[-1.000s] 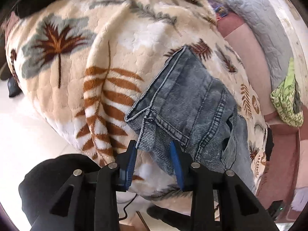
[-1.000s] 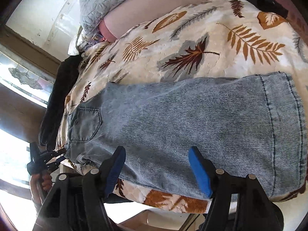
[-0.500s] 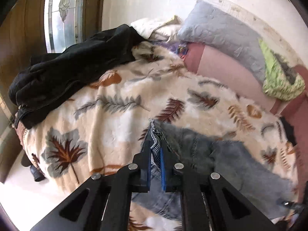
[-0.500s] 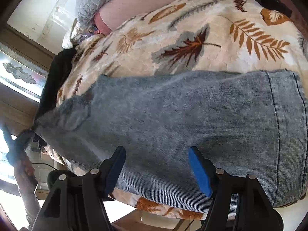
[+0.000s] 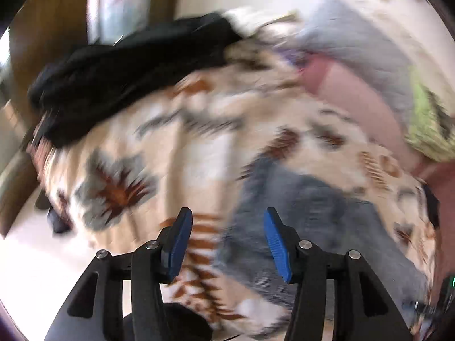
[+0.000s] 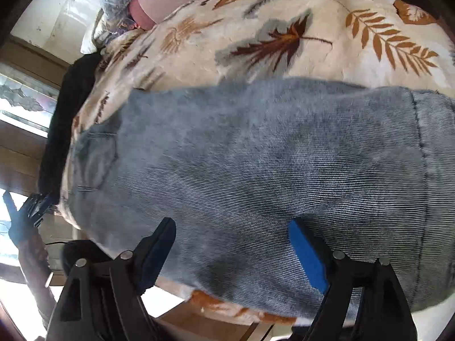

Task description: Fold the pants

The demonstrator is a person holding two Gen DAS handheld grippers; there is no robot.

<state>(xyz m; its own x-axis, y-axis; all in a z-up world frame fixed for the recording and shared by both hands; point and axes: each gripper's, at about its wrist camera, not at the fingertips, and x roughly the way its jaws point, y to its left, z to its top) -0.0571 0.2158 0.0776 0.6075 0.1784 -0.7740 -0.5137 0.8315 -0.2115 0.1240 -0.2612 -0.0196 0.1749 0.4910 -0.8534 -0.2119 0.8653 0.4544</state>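
Note:
Grey-blue denim pants (image 6: 270,164) lie flat on a cream blanket with a leaf print (image 6: 284,22), waist end to the left, hem to the right. They also show, blurred, in the left wrist view (image 5: 298,216). My left gripper (image 5: 227,238) is open and empty, above the blanket beside the pants' edge. My right gripper (image 6: 233,247) is open and empty, just over the near edge of the pants. The left gripper also shows far left in the right wrist view (image 6: 34,207).
A black garment (image 5: 119,79) lies at the blanket's far left. A grey pillow (image 5: 355,42), a pink cushion (image 5: 355,93) and a green cloth (image 5: 426,130) lie along the back wall. The bed's near edge (image 6: 221,309) drops to the floor.
My left gripper had closed on the pants' waist and lifted it; now it has let go and opened, and the waist lies down on the blanket. The right gripper stayed open.

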